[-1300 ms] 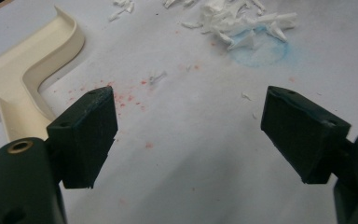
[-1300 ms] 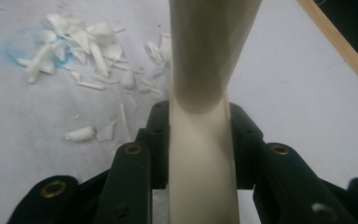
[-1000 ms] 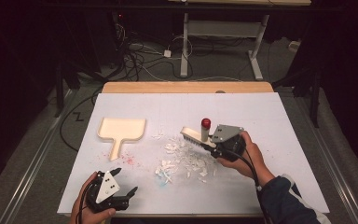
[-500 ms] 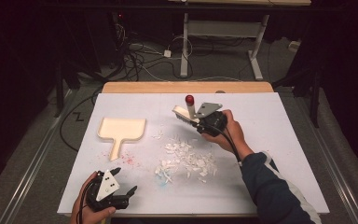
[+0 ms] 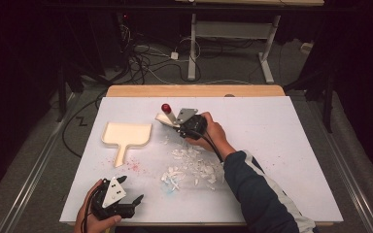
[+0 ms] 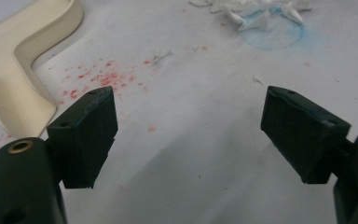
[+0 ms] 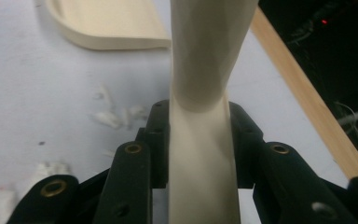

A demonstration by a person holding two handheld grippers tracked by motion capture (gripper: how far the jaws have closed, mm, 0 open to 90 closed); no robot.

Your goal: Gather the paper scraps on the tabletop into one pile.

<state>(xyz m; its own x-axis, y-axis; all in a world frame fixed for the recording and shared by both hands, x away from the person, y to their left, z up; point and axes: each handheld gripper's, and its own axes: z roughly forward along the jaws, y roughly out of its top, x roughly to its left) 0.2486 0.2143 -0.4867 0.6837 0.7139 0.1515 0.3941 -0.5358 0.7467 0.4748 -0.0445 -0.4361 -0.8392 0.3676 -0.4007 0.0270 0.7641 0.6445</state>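
Right tool (image 7: 200, 140) clamped cream brush handle (image 7: 205, 84); high view added red tip (image 5: 166, 108). Left tool (image 6: 189, 130) released above white desk (image 5: 291, 145). Dark room, floor cables (image 5: 141, 53).

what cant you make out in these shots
- Brush in the right gripper: right gripper view cuts off its top at the frame edge; bristles not visible.
- Red tip: high view, too small to identify.
- Dustpan: left gripper view, cut by the edge.
- Left gripper: open, empty.
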